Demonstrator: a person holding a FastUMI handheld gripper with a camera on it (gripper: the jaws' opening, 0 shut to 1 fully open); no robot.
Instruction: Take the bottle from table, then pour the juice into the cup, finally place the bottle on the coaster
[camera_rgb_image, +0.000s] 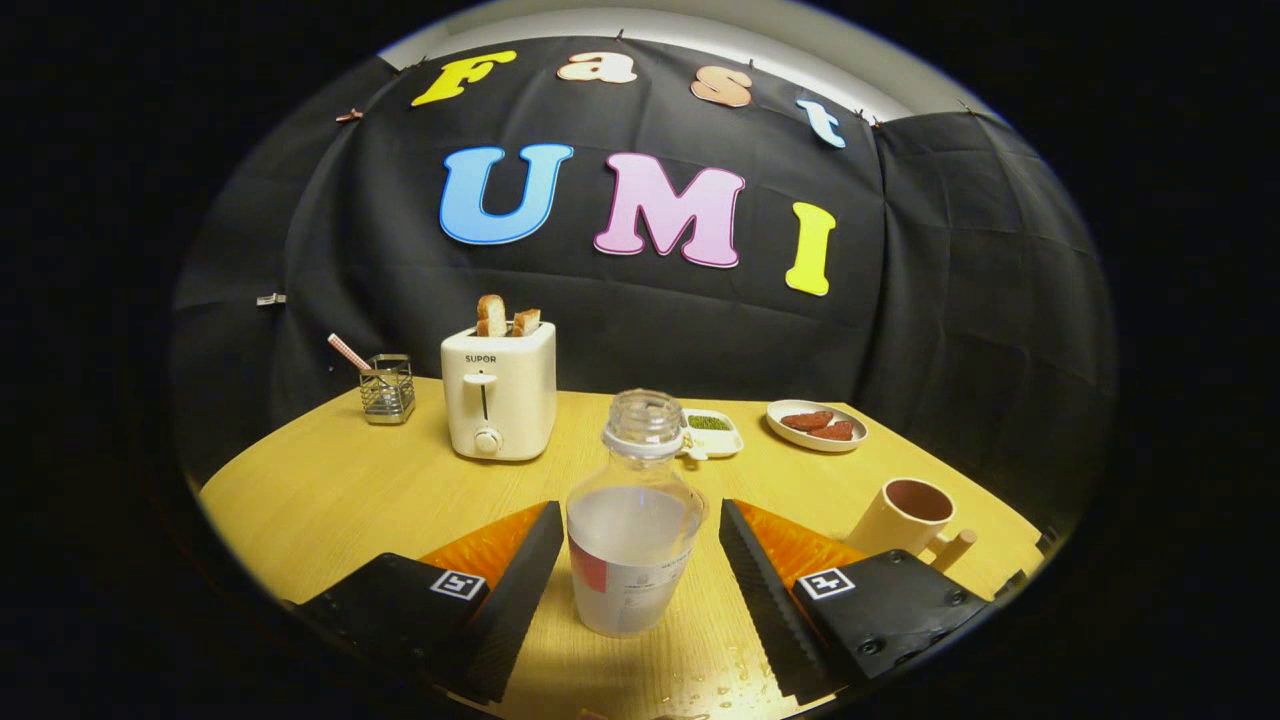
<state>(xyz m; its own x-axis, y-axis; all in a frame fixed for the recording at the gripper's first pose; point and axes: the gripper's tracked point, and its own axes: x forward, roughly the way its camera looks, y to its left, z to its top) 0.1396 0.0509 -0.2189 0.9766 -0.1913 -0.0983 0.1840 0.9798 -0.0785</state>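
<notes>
- Black cloth hangs behind your work area, and a yellow wooden table spreads out in front of it.
- Your gripper has its two black fingers spread wide, one on each side of the bottle, with a visible gap between each pad and the plastic; nothing is grasped.
- That bottle stands upright on the table between your fingers, clear, uncapped, and partly filled with a pale liquid, with a label on its lower half.
- You have the cup just beyond your right finger, a tan mug leaning a little, its handle pointing toward the right.
- Past the bottle's neck you can see a small white dish with something green in it, and to its right a white plate carrying reddish pieces.
- Farther back on the left stands a white toaster with two slices of bread poking out of its slots.
- Left of the toaster sits a small wire holder with a striped straw leaning out of it.
- A few drops of water glisten on the table near your right finger's base.
</notes>
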